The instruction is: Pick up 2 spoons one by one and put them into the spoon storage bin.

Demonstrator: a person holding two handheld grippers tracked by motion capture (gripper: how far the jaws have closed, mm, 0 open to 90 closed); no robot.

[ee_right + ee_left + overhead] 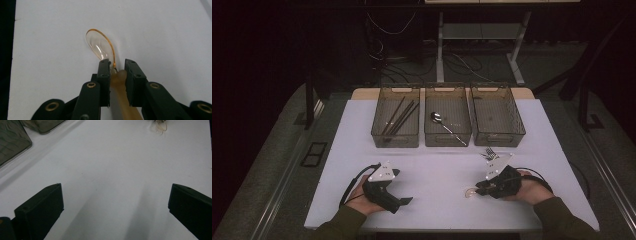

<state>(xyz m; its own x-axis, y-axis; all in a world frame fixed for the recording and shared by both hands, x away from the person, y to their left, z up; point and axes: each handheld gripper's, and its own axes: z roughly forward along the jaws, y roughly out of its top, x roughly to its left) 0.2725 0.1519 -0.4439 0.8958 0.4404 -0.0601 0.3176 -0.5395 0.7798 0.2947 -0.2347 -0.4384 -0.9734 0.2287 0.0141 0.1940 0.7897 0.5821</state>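
A clear amber plastic spoon (98, 46) lies on the white table (437, 165), its bowl pointing away from my right gripper (117, 64). That gripper is shut on the spoon's neck, with one black jaw pressed against each side of the handle. In the high view the right gripper (478, 188) rests low at the front right with the spoon (470, 193) at its tip. My left gripper (401, 188) sits at the front left. In its own view the left gripper (116, 195) is open, with bare table between the jaws and the spoon (160, 126) far off.
Three translucent grey bins stand in a row at the back. The left bin (387, 131) holds dark chopsticks (400, 116), the middle bin (447, 138) holds a metal spoon (443, 124), and the right bin (498, 116) looks empty. The table's front edge lies close under both hands.
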